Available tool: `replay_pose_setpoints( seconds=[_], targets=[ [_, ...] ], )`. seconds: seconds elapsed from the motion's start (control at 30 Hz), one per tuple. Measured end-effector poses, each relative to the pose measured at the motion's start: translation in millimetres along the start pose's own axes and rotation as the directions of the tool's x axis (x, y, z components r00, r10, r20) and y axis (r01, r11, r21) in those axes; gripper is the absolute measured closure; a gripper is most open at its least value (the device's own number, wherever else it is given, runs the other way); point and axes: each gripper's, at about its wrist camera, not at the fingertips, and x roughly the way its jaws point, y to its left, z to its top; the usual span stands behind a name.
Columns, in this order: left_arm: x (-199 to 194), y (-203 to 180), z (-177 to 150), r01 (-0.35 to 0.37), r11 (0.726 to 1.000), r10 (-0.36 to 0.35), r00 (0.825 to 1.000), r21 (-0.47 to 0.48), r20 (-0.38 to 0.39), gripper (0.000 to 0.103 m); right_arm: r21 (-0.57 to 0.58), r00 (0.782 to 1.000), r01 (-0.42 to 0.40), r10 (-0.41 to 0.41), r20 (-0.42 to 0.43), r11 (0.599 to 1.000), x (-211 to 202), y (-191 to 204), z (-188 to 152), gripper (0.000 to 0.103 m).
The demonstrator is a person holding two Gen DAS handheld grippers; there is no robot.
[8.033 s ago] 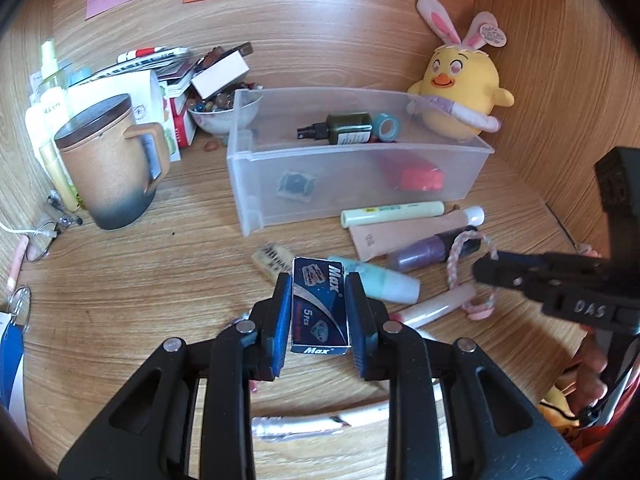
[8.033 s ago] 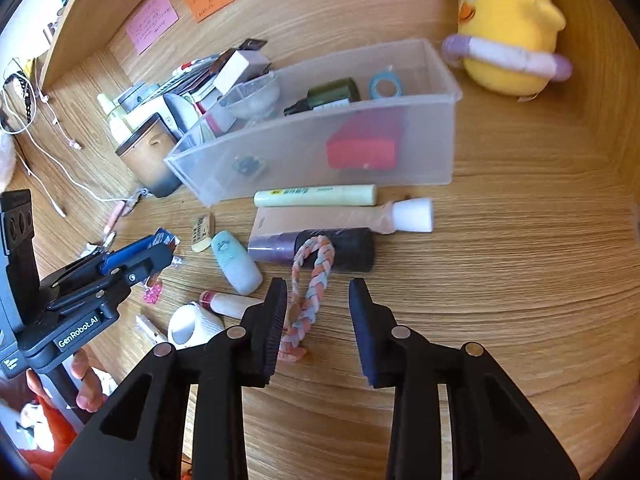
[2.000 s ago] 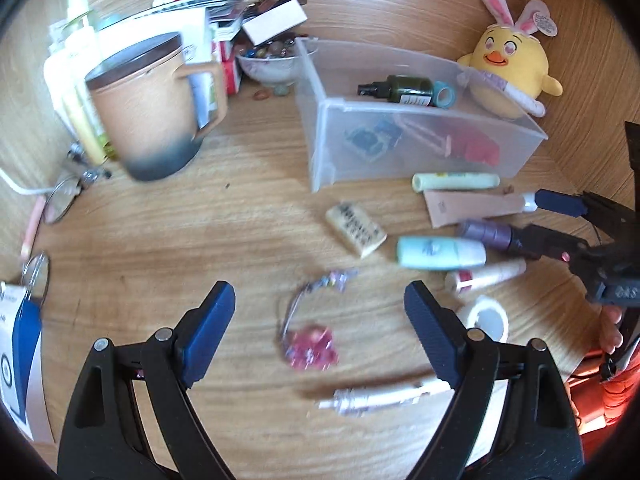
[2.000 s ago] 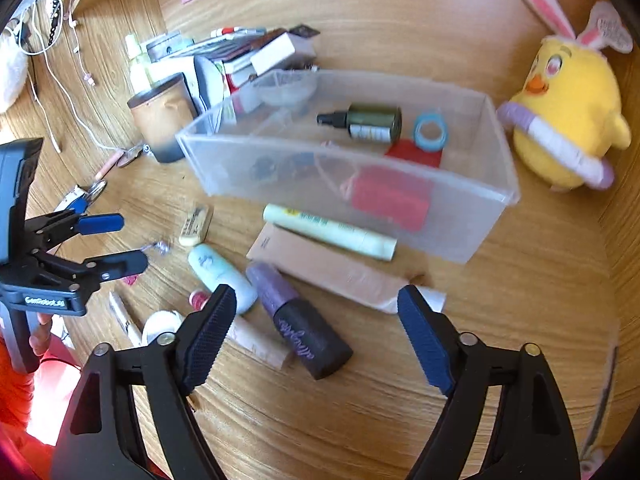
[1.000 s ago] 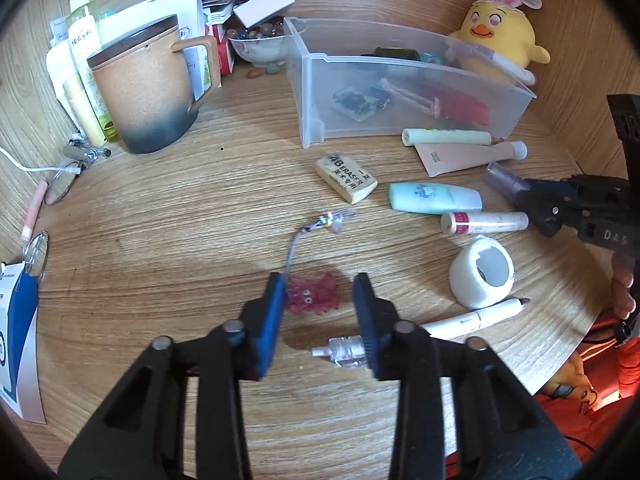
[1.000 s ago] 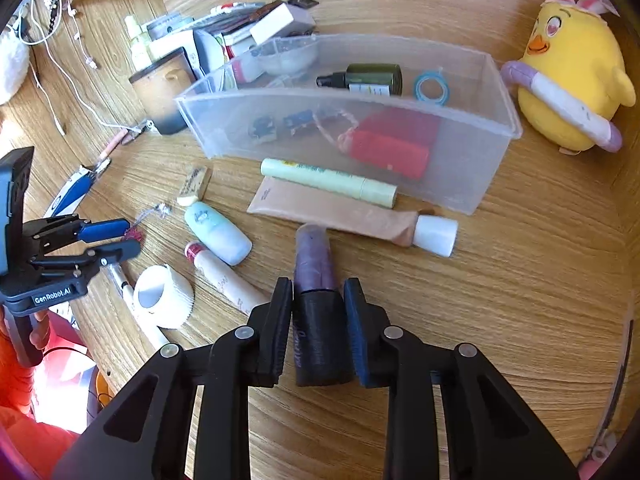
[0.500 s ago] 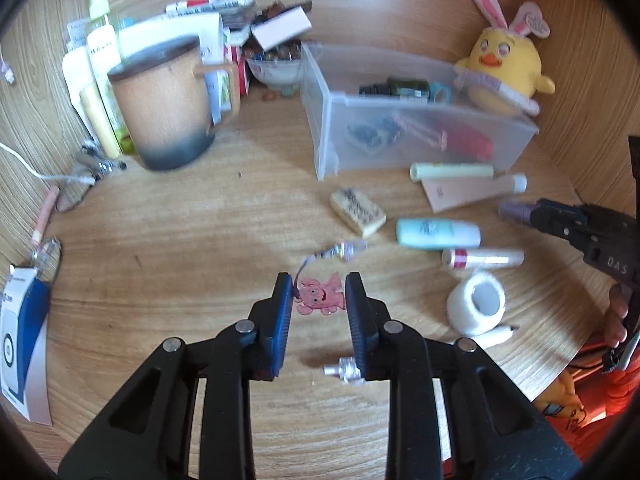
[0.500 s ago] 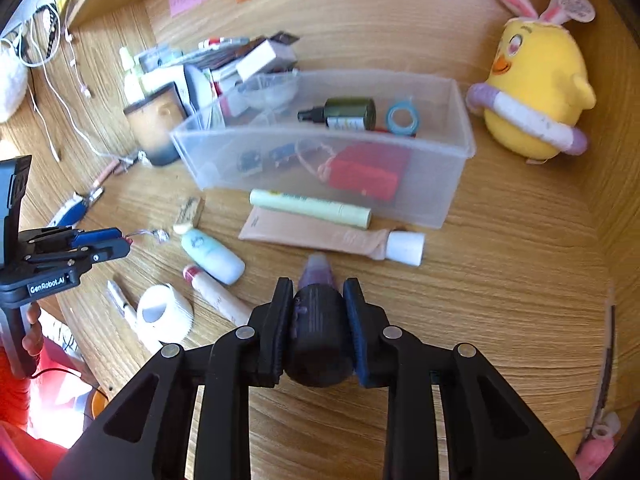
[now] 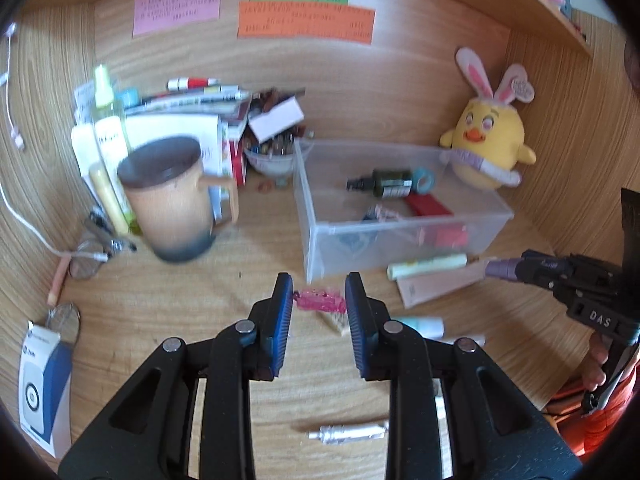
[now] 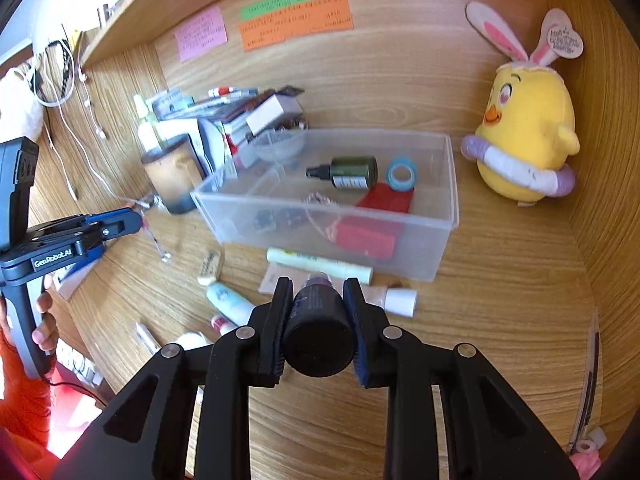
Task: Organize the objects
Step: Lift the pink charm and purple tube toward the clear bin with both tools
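Observation:
My left gripper (image 9: 318, 304) is shut on a pink charm keychain (image 9: 320, 301) and holds it above the desk, just in front of the clear plastic bin (image 9: 316, 216). My right gripper (image 10: 318, 312) is shut on a purple tube with a black cap (image 10: 318, 320), lifted off the desk in front of the bin (image 10: 444, 236). The bin holds a dark green spray bottle (image 10: 348, 172), a blue tape roll (image 10: 402, 174), a red box (image 10: 374, 216) and small items. On the desk lie a pale green tube (image 10: 320, 266), a beige tube (image 10: 392, 298), a mint bottle (image 10: 228, 298) and an eraser (image 10: 210, 266).
A brown mug (image 9: 172, 200) stands left of the bin, with bottles, books and a small bowl (image 9: 272, 160) behind it. A yellow plush chick (image 10: 524, 140) sits at the back right. A white pen (image 9: 348, 434) and a blue-white box (image 9: 44, 388) lie near the front edge.
Both grippers have risen with their loads. The left one has carried the pink keychain up and toward the bin; the right one has lifted the purple tube higher in front of the bin.

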Motion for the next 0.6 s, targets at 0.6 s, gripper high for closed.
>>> replay_pose_setpoints(
  seconds=[0.6],
  targets=[
    [27.6,1.3,11.9,0.044,0.999,-0.043,0.997,0.016,-0.058,0.044,0.023,0.994,-0.016,0.013,0.112,1.000,-6.7,-5.9,44.2,0.079]
  ],
)
